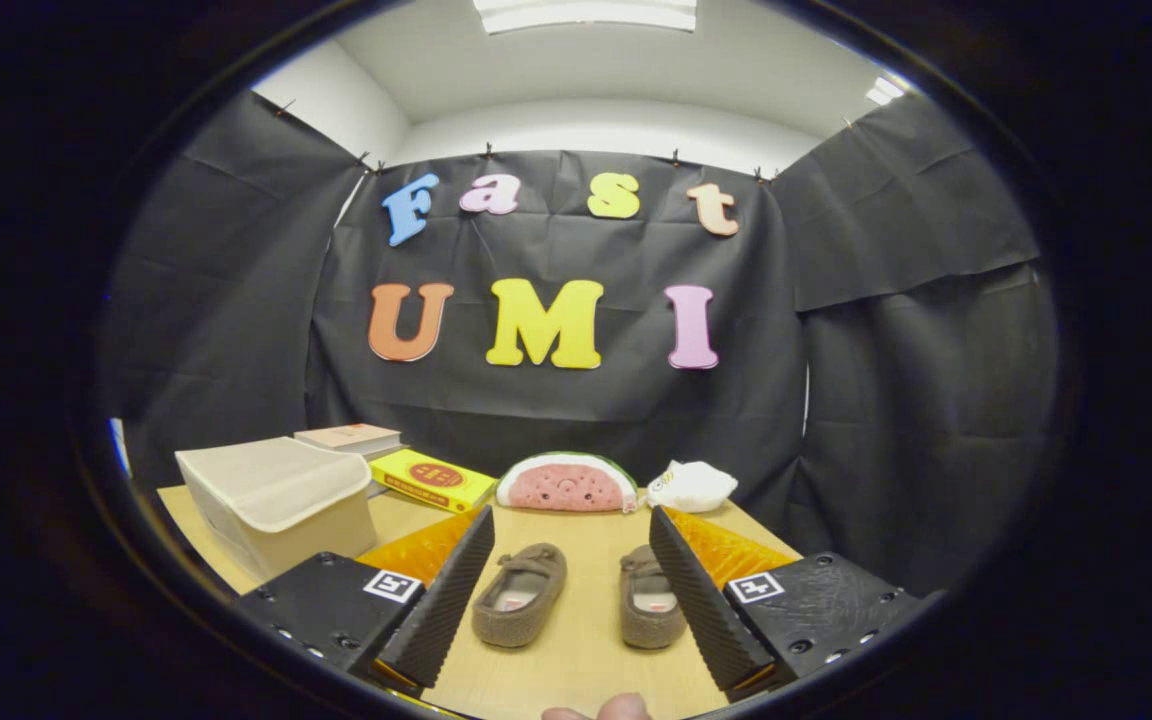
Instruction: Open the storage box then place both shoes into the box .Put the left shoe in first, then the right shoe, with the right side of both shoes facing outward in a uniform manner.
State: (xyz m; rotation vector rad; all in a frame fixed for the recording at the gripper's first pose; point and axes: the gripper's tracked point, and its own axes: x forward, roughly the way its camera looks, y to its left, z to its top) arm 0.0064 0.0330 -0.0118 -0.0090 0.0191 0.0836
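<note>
Two grey-brown slipper shoes lie side by side on the wooden table [576, 660], toes pointing away. One shoe [521, 593] sits nearer the left finger, the other shoe [650, 598] close against the right finger. My gripper [572, 527] is open, its black ribbed fingers [441, 600] spread wide on either side of the pair, holding nothing. The beige fabric storage box [281, 500] stands to the left beyond the left finger, its lid closed.
Behind the box lie a pale book [348, 437] and a yellow box [433, 479]. A watermelon-slice plush [567, 484] and a white plush [691, 485] rest at the table's far edge. A fingertip [601, 710] shows at the near edge.
</note>
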